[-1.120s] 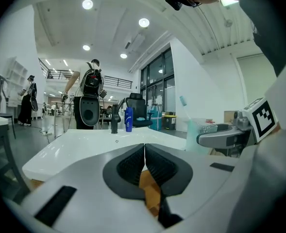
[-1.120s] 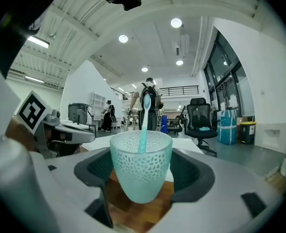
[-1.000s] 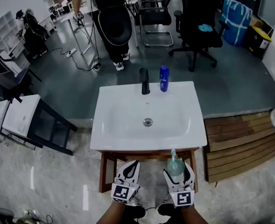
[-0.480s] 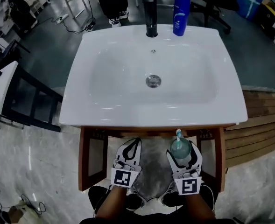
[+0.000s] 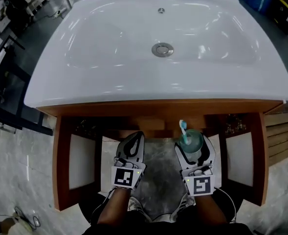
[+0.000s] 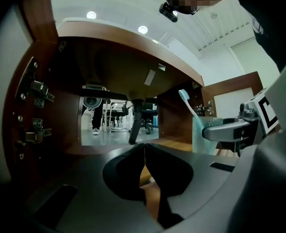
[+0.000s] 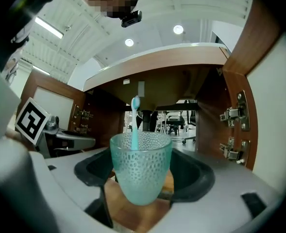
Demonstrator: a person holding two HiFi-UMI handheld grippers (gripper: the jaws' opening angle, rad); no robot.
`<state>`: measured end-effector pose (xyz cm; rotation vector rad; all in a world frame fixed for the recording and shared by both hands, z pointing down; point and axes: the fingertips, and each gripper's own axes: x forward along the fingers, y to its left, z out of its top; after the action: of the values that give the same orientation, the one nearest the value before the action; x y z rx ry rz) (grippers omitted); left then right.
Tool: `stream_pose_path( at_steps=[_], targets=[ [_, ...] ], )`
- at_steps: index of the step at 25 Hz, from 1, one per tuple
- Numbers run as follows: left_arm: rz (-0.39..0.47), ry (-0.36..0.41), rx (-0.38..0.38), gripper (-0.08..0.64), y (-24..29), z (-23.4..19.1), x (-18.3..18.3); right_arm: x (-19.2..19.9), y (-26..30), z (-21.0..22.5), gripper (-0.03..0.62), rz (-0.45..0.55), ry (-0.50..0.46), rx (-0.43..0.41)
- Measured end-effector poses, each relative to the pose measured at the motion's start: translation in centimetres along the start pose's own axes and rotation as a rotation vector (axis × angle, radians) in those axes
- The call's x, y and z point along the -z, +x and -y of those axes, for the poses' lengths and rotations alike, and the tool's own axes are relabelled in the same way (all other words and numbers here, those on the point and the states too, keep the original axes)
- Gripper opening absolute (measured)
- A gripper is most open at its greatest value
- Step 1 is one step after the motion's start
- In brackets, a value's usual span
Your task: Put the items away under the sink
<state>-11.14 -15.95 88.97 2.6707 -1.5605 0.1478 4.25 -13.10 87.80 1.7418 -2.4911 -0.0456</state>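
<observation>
Cup (image 7: 140,166) upright in right gripper (image 5: 194,147), left gripper (image 5: 135,141) closed alongside, both level

No readable text or numbers; left gripper (image 5: 135,137), right gripper (image 5: 194,142) cubes bear only square codes.

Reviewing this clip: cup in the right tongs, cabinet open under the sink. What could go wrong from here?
1. The toothbrush stands loose and tall in the cup; going in, it may catch the cabinet's top rail and tip out.
2. The cup tapers downward between the right tongs, so it could slide if the grip eases.
</observation>
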Motion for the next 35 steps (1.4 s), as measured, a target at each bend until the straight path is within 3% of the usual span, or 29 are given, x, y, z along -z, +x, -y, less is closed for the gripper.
stream_pose_path(
  at_steps=[3,11,26,35],
  targets=[
    [-0.028,-0.018,0.007,0.021,0.0,-0.1,1.0,0.4,0.5,0.1,0.370,-0.007,-0.009,0.012],
    [-0.004,-0.003,-0.011,0.021,-0.2,-0.4,-0.5,-0.5,2.7,1.2,0.370,0.001,-0.015,0.027],
    [0.008,0.003,-0.006,0.021,0.1,0.4,-2.0,0.9,12.0,6.0,0.370,-0.118,0.055,0.042],
    [-0.005,0.002,-0.001,0.021,0.6,0.4,-1.7,1.7,12.9,6.2,0.379,-0.136,0.104,0.019]
  ],
)
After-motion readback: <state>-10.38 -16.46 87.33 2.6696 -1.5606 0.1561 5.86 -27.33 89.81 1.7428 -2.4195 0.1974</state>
